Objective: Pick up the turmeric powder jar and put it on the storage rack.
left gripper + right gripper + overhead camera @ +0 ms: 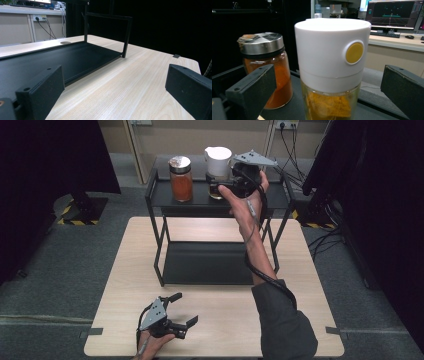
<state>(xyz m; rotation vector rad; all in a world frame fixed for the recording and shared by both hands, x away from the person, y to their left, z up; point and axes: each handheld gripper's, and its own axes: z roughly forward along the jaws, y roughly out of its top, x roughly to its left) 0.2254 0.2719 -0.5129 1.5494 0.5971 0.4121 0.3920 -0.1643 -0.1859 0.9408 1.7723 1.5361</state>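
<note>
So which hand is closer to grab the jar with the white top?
Probably the right. The right gripper is up at the top shelf, jaws open around the white-lidded jar. The left gripper rests down on the table.

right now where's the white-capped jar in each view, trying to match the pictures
High view: the white-capped jar stands on the black shelf rack's top tier, upper middle, by the right gripper.
Left gripper view: not in this picture.
Right gripper view: centre, between open jaws.
Shared landmark: the orange jar beside it.
</note>
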